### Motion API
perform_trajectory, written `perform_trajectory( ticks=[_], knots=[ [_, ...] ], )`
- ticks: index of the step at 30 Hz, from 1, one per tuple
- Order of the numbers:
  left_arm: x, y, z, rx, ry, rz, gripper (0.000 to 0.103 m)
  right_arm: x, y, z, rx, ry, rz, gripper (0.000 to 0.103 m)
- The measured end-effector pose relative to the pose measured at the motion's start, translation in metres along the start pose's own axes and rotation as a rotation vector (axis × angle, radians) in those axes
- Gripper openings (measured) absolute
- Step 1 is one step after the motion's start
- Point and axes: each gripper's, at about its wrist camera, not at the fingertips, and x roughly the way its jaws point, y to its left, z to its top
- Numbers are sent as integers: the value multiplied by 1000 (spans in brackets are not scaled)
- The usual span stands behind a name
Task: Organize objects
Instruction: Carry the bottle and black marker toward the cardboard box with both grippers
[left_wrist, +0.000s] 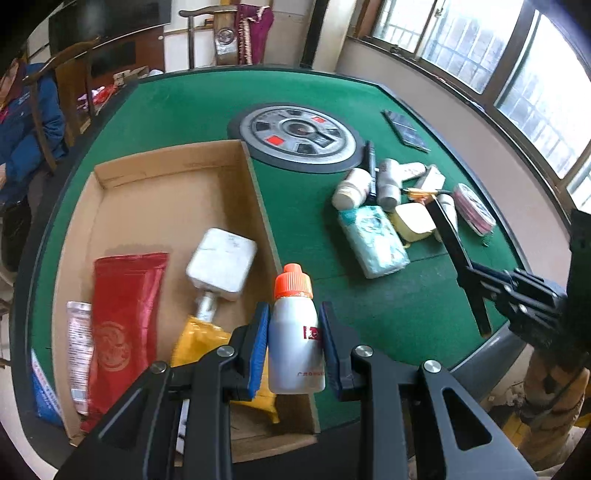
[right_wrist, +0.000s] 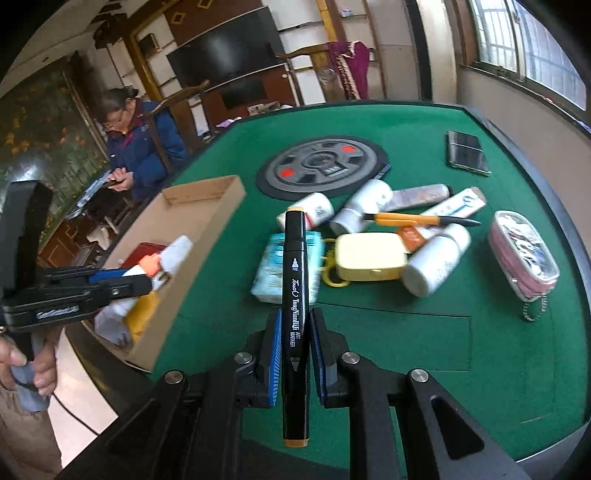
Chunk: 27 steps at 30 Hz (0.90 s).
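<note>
My left gripper is shut on a white bottle with an orange cap, held upright between the blue pads above the right wall of a cardboard box. The box holds a red pouch, a white charger block, a yellow packet and a tube. My right gripper is shut on a black art marker that points forward over the green table. In the right wrist view the left gripper and its bottle hang over the box.
A pile lies on the felt: a tissue pack, a yellow case, several white bottles, an orange pen and a pink pouch. A phone and a round centre panel lie further back. A person in a blue jacket sits at the left.
</note>
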Motion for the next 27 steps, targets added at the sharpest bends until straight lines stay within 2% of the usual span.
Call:
perform_trajectory(
  ticks=[9, 17, 21, 27],
  knots=[
    [-3, 41, 7, -69, 3, 46, 26, 21, 39, -6, -23, 37, 88, 15],
    [16, 89, 14, -153, 36, 109, 26, 27, 60, -9, -61, 55, 111, 15],
    [26, 91, 10, -136, 56, 109, 26, 31, 66, -7, -56, 63, 125, 15],
    [30, 82, 7, -113, 72, 69, 26, 41, 81, 0, -46, 74, 153, 15]
  ],
)
